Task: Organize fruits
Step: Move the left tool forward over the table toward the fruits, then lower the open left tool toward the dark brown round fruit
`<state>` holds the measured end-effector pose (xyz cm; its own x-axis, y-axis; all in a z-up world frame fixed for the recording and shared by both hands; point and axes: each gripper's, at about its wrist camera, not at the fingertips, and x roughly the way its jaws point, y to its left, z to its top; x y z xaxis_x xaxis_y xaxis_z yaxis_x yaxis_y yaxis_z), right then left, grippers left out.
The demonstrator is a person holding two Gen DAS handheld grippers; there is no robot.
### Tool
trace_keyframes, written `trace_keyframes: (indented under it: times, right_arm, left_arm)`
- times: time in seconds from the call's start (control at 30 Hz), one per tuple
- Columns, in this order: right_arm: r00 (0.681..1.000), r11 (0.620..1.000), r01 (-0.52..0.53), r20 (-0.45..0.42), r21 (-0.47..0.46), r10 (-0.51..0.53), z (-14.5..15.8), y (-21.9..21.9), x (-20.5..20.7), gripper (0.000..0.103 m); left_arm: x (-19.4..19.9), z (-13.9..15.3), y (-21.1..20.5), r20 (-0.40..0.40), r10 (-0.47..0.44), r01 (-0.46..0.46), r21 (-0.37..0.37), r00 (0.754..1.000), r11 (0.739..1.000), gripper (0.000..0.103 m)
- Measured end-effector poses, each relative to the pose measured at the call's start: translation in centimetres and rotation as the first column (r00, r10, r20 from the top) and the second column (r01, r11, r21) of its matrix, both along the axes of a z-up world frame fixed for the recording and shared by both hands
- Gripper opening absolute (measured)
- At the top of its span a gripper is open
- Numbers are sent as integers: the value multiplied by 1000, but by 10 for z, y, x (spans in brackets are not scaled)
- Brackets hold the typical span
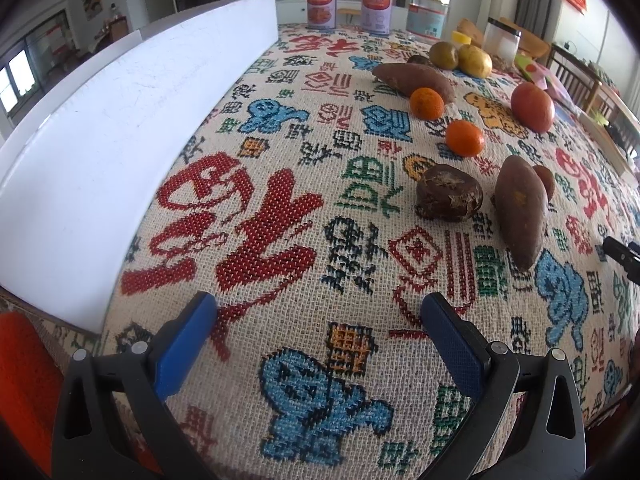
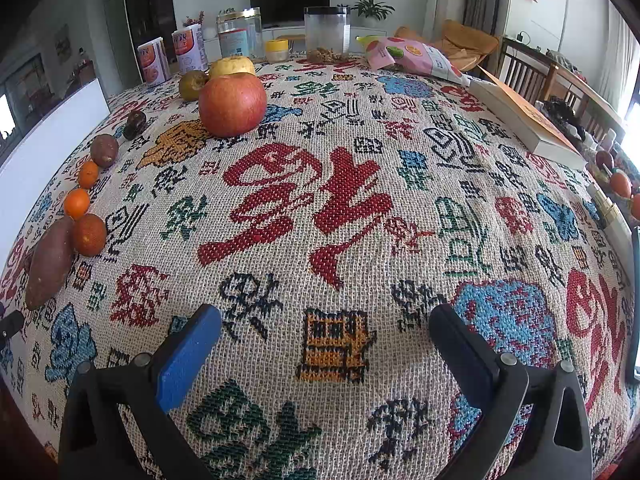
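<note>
In the left wrist view, my left gripper [image 1: 316, 312] is open and empty above the patterned tablecloth [image 1: 280, 208]. Ahead on the right lie a sweet potato [image 1: 520, 212], a dark brown knobbly fruit [image 1: 448, 192], two oranges [image 1: 464, 138] [image 1: 426, 103], a second sweet potato [image 1: 412, 78], a red apple [image 1: 532, 106] and two greenish-yellow fruits [image 1: 474, 60]. In the right wrist view, my right gripper [image 2: 324, 324] is open and empty. The red apple [image 2: 232, 104] sits far ahead. A row of oranges [image 2: 89, 234] and a sweet potato [image 2: 50, 262] lies at the left.
A white board [image 1: 120, 120] stands along the table's left side. Cans [image 1: 322, 4] and clear jars [image 2: 326, 34] line the far edge. A pink snack bag [image 2: 412, 58] and a book [image 2: 528, 120] lie at the back right, wooden chairs [image 2: 532, 72] beyond.
</note>
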<state>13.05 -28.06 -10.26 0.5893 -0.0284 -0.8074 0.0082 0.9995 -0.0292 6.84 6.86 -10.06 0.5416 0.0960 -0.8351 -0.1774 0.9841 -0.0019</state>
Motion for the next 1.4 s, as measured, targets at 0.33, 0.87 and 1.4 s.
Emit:
trace_keyframes:
  times: [0.33, 0.87, 1.4]
  right_arm:
    - [1000, 1000, 0, 0, 0, 0, 0, 1, 0, 103]
    - [1000, 1000, 0, 1, 0, 0, 0, 0, 0, 103]
    - [1000, 1000, 0, 1, 0, 0, 0, 0, 0, 103]
  left_arm:
    - [-2, 0, -1, -1, -6, 6, 1, 1000, 1000, 103]
    - [-2, 0, 0, -1, -5, 5, 2, 1000, 1000, 103]
    - [-3, 0, 0, 5, -8, 8, 5, 1000, 1000, 103]
